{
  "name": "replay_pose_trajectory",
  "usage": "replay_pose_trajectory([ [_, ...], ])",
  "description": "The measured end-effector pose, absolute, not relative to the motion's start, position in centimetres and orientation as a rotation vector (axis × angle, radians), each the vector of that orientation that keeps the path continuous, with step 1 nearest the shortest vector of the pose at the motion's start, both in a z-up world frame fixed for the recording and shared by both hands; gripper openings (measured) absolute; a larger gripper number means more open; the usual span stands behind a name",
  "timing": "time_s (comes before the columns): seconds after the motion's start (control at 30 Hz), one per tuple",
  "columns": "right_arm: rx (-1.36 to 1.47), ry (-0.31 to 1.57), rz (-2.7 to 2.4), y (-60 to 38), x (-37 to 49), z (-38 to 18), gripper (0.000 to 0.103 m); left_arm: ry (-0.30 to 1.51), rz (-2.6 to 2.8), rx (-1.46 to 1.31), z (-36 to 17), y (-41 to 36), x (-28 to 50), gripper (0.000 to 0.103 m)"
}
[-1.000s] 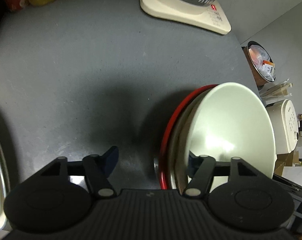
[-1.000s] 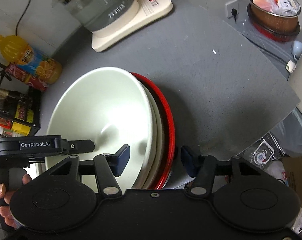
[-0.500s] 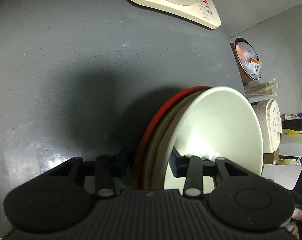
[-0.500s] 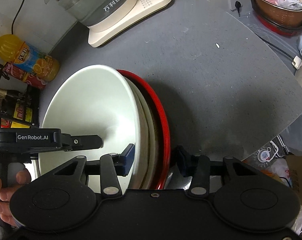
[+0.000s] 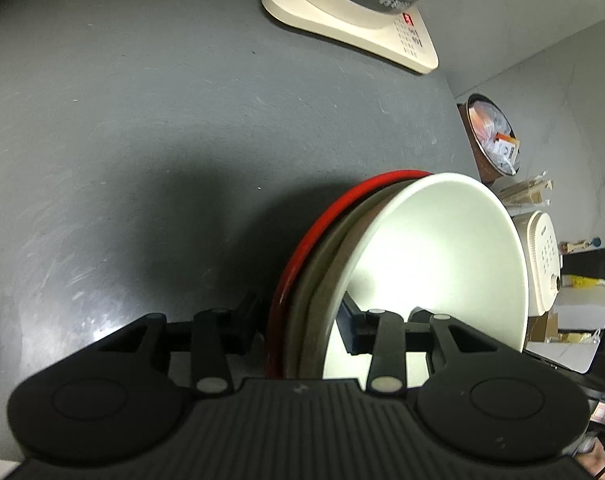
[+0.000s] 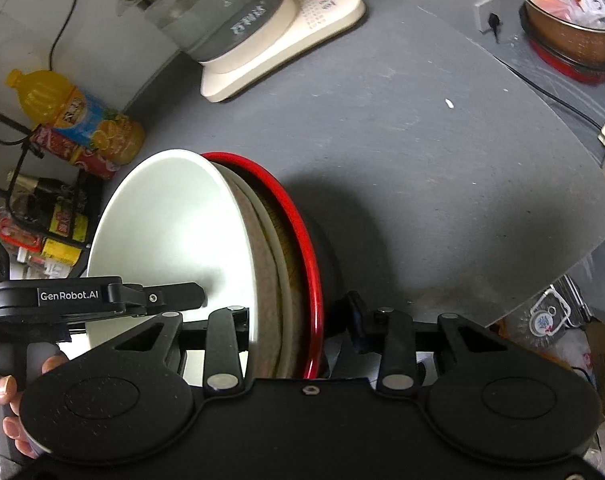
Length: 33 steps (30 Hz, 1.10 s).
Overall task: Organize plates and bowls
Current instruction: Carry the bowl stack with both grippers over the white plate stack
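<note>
Dark grey tabletop (image 6: 442,168), scuffed, pale wall behind. At far edge: cream kettle base (image 6: 286,52) with glass kettle (image 6: 214,8); juice bottle (image 6: 74,112) at left edge. Stack of plates and bowls (image 6: 262,264), white bowl (image 5: 442,264) on top, red plate (image 5: 322,236) beneath, gripped at opposite rims. Left gripper (image 5: 302,328): clamped on stack. Right gripper (image 6: 298,320): jaws just closing, pads pressing stack.

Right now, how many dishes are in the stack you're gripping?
3 visible: white bowl on top, a beige dish under it, red-rimmed plate at the bottom. More may be hidden between them.
</note>
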State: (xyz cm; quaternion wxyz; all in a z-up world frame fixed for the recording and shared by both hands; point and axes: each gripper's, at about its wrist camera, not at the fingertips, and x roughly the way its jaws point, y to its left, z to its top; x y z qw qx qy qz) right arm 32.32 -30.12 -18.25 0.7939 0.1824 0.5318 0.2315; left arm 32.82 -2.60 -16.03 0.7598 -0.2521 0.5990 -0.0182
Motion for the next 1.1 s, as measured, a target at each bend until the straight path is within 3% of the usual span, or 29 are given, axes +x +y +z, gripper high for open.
replay_pose_trajectory([
  [0.67, 0.284, 1.076, 0.79, -24.9, 30.1, -13.7, 0.036, 1.133, 0.214, -0.655, -9.7, 2.1, 23.8, 0.039],
  [1.1, 0.221, 1.061, 0.873, -19.1, 28.6, -12.5, 0.036, 1.067, 0.306, -0.743, -8.7, 6.9, 18.6, 0.039],
])
